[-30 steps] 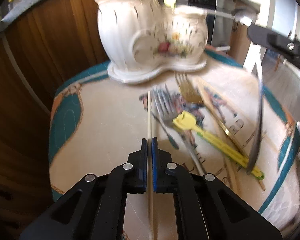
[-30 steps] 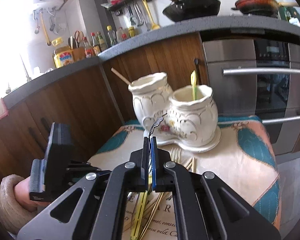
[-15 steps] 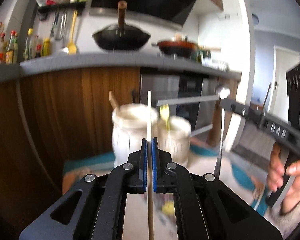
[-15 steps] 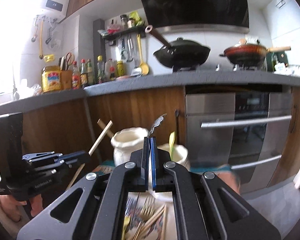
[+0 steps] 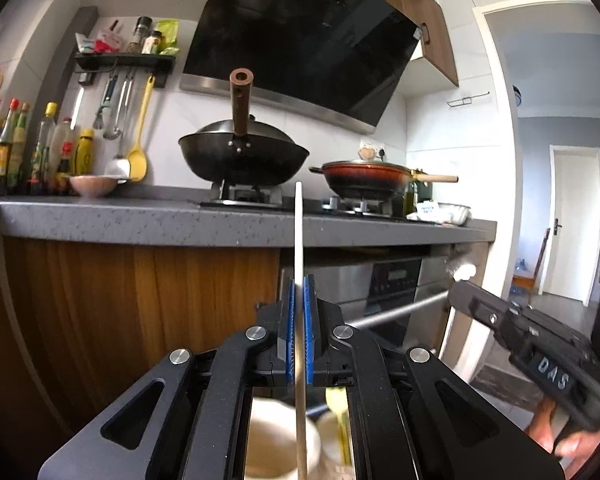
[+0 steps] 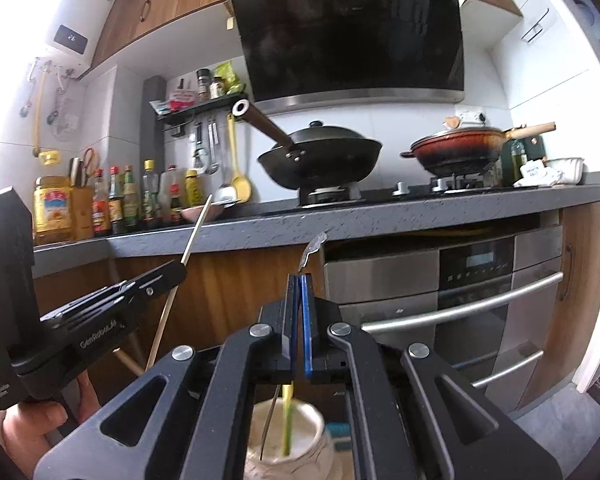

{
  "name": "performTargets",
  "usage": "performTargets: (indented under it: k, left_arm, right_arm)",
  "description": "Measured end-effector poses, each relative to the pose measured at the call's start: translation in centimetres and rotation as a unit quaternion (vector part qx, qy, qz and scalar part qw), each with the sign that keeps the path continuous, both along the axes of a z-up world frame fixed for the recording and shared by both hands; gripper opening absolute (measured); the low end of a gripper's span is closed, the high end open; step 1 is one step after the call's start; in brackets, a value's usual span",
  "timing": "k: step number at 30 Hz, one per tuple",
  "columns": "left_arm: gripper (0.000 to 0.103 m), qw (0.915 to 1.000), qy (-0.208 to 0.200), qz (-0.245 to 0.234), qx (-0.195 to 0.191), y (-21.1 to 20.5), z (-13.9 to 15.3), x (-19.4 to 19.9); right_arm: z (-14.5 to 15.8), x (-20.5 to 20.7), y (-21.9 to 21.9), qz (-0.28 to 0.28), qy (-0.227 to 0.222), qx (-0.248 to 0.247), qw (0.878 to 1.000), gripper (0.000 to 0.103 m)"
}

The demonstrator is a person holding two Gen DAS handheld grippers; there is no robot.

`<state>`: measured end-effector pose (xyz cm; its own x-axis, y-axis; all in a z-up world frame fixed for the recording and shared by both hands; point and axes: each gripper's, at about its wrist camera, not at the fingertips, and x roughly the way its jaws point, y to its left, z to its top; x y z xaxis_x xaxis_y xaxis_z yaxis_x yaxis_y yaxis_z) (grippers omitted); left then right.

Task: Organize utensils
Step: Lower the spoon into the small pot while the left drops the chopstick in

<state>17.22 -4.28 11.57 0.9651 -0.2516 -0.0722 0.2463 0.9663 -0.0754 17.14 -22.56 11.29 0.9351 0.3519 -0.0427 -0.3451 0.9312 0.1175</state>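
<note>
My left gripper [image 5: 299, 280] is shut on a pale wooden chopstick [image 5: 298, 232] that stands upright through its blue pads. Under it, blurred, are two white ceramic jars [image 5: 272, 436]. The right-hand jar holds a yellow utensil [image 5: 337, 404]. My right gripper [image 6: 299, 280] is shut on a thin metal utensil [image 6: 313, 246] whose ornate handle tip sticks up above the pads. Its lower part [image 6: 269, 420] hangs down into the mouth of a white jar [image 6: 318, 424], beside the yellow utensil [image 6: 287, 420]. Each view shows the other gripper [image 6: 180, 268] [image 5: 458, 292] off to the side.
A grey counter [image 5: 140, 224] with wooden fronts runs straight ahead. On it stand a black wok [image 5: 240, 160], a red pan [image 5: 368, 176] and sauce bottles [image 6: 132, 200]. An oven with steel handles [image 6: 460, 312] is at the right. A hand [image 6: 28, 432] holds the left gripper.
Both grippers have risen from the cloth and tipped up to level, each carrying its utensil. The forks and cloth have dropped out of view, and the jars now sit at the bottom edge.
</note>
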Motion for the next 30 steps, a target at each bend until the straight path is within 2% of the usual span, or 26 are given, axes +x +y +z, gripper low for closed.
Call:
performTargets:
  k: [6, 11, 21, 28, 30]
  left_arm:
    - [0.005, 0.9992, 0.003, 0.022, 0.033, -1.1, -1.3, 2.3]
    - [0.005, 0.998, 0.006, 0.022, 0.059, -1.5, -2.8, 2.3]
    - [0.005, 0.9974, 0.022, 0.02, 0.065, -0.8, -4.0, 0.6]
    - [0.005, 0.9931, 0.033, 0.038, 0.106, -1.5, -4.6, -0.3]
    - [0.011, 0.9923, 0.039, 0.038, 0.112, -1.6, -4.6, -0.1]
  right_arm:
    - [-1.4, 1.6, 0.6, -0.025, -0.015, -0.015, 0.999, 0.002]
    - [-2.9, 3.0, 1.1, -0.009, 0.019, -0.033, 0.999, 0.002]
    - [-5.4, 4.4, 1.5, 0.048, 0.101, -0.057, 0.992, 0.002]
    - [-6.8, 5.0, 2.5, 0.07, 0.139, -0.074, 0.985, 0.002]
    - [-6.9, 5.0, 2.6, 0.073, 0.141, -0.075, 0.985, 0.002]
